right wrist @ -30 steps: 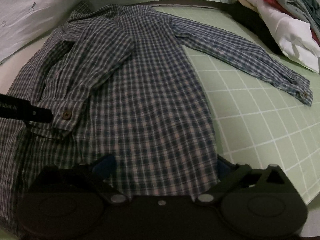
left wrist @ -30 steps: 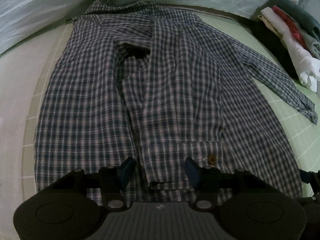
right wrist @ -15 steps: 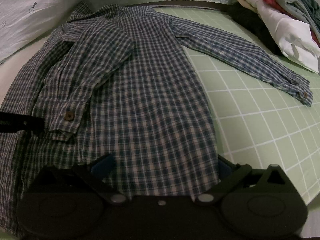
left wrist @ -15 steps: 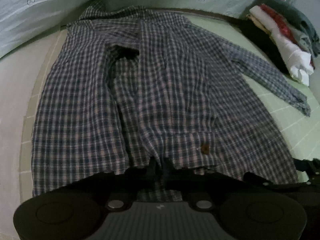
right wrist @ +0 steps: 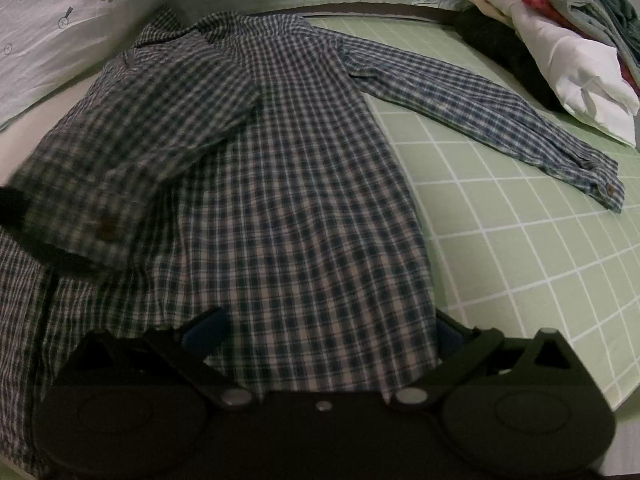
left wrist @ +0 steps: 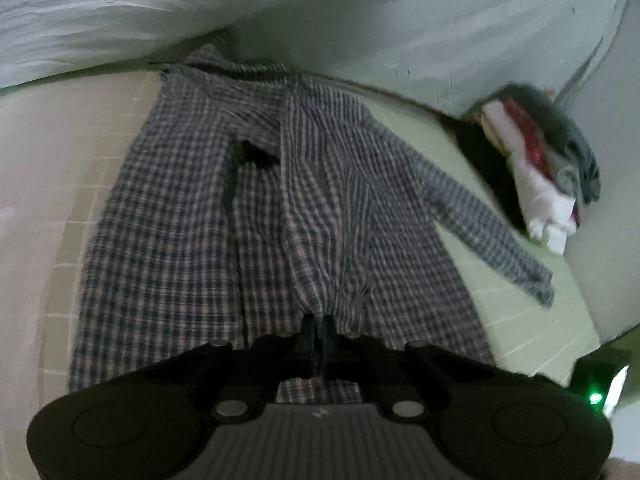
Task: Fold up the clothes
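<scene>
A blue-and-white plaid shirt lies spread on a green grid mat. Its left sleeve is folded across the body. My left gripper is shut on that sleeve's cuff, and the cloth bunches up into its fingers. The same gripper shows as a dark shape at the left edge of the right wrist view. My right gripper stands open, wide over the shirt's lower hem, holding nothing. The other sleeve stretches out flat to the right.
A stack of folded clothes sits at the mat's far right corner. A pale sheet printed with carrots rises behind the shirt. Bare green mat lies to the right of the shirt body.
My left gripper went from open around the folded sleeve's cuff to shut on it, then rose and drew back with the cuff. The right gripper stayed put.
</scene>
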A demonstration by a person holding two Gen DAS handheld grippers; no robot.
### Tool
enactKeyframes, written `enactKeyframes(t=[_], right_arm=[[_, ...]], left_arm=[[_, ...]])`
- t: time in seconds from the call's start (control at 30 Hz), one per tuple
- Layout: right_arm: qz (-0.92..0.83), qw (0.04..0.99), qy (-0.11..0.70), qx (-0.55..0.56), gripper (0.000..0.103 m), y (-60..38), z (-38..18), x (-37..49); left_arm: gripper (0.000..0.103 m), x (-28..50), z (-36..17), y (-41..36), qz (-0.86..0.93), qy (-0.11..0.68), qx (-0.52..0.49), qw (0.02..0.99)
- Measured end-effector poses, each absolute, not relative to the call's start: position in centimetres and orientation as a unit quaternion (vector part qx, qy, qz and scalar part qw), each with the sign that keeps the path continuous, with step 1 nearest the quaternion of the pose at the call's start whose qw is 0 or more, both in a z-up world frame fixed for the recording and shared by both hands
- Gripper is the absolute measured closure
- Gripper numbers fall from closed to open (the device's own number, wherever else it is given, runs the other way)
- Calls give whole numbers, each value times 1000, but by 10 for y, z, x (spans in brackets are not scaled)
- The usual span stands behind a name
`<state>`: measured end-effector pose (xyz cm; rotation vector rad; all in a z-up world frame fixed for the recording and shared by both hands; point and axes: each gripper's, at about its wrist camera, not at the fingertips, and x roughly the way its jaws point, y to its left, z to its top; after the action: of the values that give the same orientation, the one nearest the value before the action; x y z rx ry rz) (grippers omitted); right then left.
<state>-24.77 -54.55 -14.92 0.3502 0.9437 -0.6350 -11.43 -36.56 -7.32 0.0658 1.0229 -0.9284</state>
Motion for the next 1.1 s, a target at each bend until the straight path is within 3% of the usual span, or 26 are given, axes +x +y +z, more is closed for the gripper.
enactKeyframes(t=[0.37, 0.6, 0.77, 0.9, 1.1], right_arm=[[-304, 828, 441, 166, 0, -546, -150, -248], [-310, 827, 439, 167, 0, -544, -150, -248], [-316, 823, 440, 172, 0, -544, -149, -247], [-320, 817, 446, 177, 0, -544, -148, -246], [-316, 809, 461, 182, 0, -547, -147, -241]], left_arm=[[101, -119, -64, -297, -382, 505, -65, 772], [101, -126, -89, -261, -332, 538, -79, 771], [99, -126, -118, -266, -294, 582, -16, 758], [75, -128, -124, -275, -304, 590, 13, 748], [60, -119, -115, -279, -297, 587, 28, 752]])
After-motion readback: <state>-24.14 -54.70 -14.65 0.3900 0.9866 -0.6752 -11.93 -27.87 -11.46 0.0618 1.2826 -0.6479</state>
